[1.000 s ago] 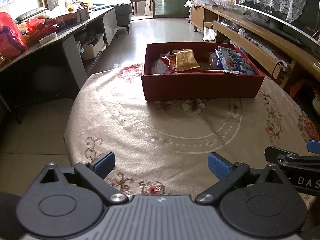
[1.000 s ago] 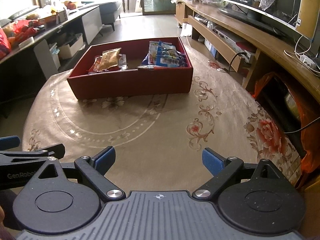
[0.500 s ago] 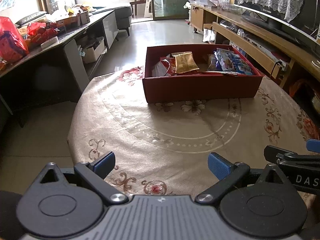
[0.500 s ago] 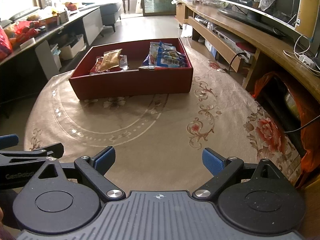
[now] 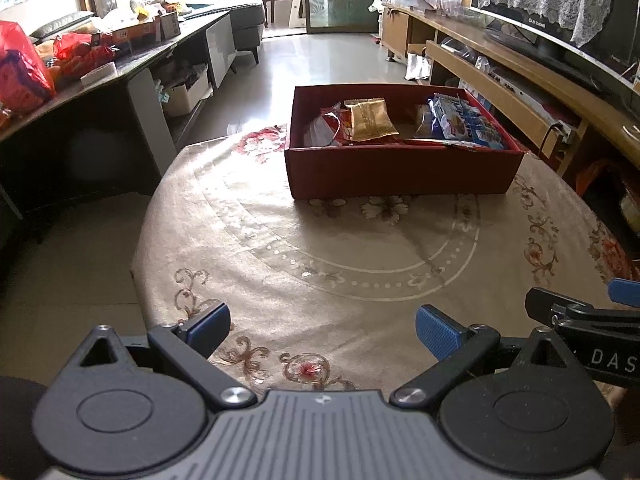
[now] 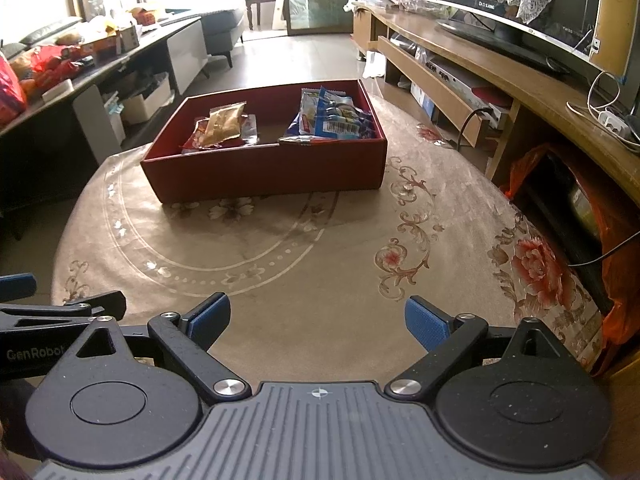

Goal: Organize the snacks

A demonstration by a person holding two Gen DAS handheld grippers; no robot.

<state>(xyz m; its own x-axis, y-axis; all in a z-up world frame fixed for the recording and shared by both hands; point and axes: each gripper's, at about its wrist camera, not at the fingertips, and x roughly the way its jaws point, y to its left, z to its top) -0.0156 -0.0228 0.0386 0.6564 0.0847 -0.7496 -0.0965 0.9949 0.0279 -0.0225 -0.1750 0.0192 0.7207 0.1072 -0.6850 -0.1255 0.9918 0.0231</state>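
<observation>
Snacks (image 5: 370,120) lie sorted in the red box (image 6: 272,170), gold left, blue right. Both grippers, left (image 5: 322,326) and right (image 6: 318,320), hang back over the counter (image 5: 320,248), jaws wide and empty, apparently finished.

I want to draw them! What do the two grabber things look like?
Both the left gripper and the right gripper are black, with round discs, silver screws, ribbed grey bases and blue ridged fingertips. White lettering marks their sides. No cables show.

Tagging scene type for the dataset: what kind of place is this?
Most likely a home living room: a TV on a long wooden console, a sofa at the far end, and a round cloth-covered table holding the red snack box.
</observation>
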